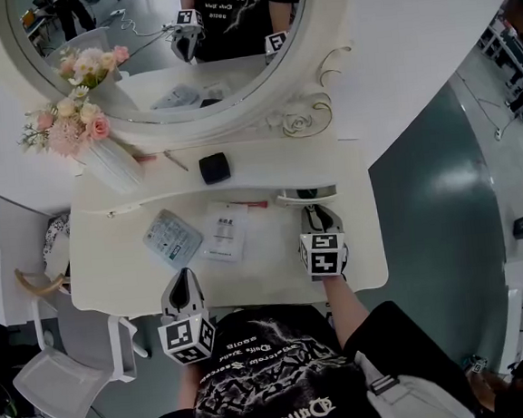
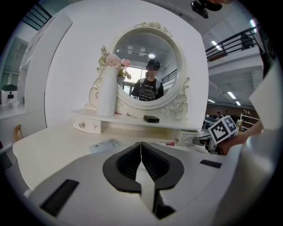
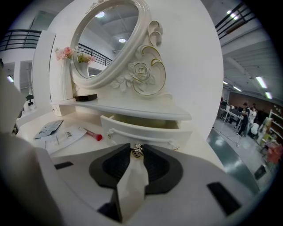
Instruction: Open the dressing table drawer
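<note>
The small right-hand drawer [image 1: 307, 194] of the white dressing table [image 1: 104, 281] stands partly pulled out from under the shelf; its pale inside shows behind the drawer front [image 3: 148, 130]. My right gripper [image 1: 314, 211] is at the drawer front, shut on the little metal drawer knob [image 3: 137, 150], which sits pinched between the dark pads [image 3: 155, 164]. My left gripper [image 1: 185, 277] hovers over the table's front edge, apart from everything. Its jaws meet with nothing between them, as the left gripper view [image 2: 141, 146] shows.
On the tabletop lie a grey packet [image 1: 172, 238], a white leaflet [image 1: 225, 231] and a red-tipped tube [image 3: 93, 135]. A black box [image 1: 214, 168] and a white vase of pink flowers [image 1: 112, 162] stand on the shelf under the round mirror [image 1: 165, 39]. A chair [image 1: 61, 367] stands at the left.
</note>
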`<state>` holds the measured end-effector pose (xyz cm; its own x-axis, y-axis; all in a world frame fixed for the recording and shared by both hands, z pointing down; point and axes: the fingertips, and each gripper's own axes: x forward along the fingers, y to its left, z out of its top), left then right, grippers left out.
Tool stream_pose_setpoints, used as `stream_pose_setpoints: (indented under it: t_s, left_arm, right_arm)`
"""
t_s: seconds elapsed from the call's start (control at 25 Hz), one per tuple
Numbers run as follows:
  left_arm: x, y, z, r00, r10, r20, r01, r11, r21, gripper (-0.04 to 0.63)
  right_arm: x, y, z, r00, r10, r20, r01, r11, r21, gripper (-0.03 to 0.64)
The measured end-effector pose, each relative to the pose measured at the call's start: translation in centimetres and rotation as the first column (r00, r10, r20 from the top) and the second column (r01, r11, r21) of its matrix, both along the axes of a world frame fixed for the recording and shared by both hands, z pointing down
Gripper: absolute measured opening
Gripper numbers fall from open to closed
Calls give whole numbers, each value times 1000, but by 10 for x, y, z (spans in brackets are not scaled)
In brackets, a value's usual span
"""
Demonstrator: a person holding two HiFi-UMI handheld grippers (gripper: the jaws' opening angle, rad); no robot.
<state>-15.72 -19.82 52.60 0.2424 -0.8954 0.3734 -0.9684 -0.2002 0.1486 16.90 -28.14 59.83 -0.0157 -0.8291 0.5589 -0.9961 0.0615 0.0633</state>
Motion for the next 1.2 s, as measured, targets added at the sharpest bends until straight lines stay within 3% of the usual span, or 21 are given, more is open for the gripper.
stream_pose_setpoints:
  t_s: [1.2]
  left_arm:
    - [-1, -1, -2, 999, 12, -39, -11, 1000, 27, 17]
  right_arm:
    - [-4, 19, 0, 999, 15, -34, -15, 1000, 1, 101]
